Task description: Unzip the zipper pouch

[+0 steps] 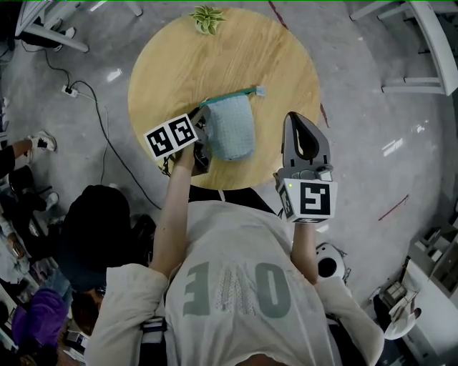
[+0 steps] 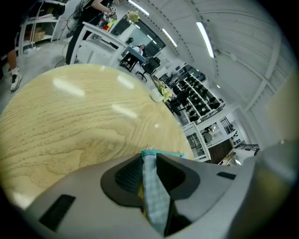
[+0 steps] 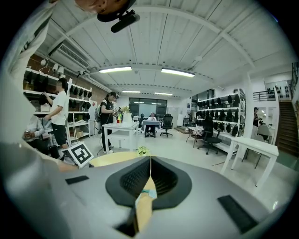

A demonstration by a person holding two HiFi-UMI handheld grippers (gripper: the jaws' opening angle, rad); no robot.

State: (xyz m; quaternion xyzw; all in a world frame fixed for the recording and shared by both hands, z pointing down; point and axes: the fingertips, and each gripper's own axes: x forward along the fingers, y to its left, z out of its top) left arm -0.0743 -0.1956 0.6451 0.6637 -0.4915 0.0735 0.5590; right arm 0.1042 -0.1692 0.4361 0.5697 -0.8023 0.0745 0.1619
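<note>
A light blue zipper pouch (image 1: 232,129) lies on the round wooden table (image 1: 179,64), its teal zipper (image 1: 229,95) along the far edge with the pull (image 1: 260,91) at the right end. My left gripper (image 1: 205,132) is at the pouch's left side. In the left gripper view the pads pinch a fold of the blue fabric (image 2: 154,191), and the left gripper (image 2: 148,158) is shut on it. My right gripper (image 1: 293,119) hovers to the right of the pouch, apart from it. In the right gripper view the right gripper (image 3: 150,161) is shut with nothing between its fingers.
A small potted plant (image 1: 207,18) stands at the table's far edge. A power strip with a cable (image 1: 69,91) lies on the floor at left. People (image 1: 28,150) stand to the left of the table, and white tables (image 1: 422,43) are at the far right.
</note>
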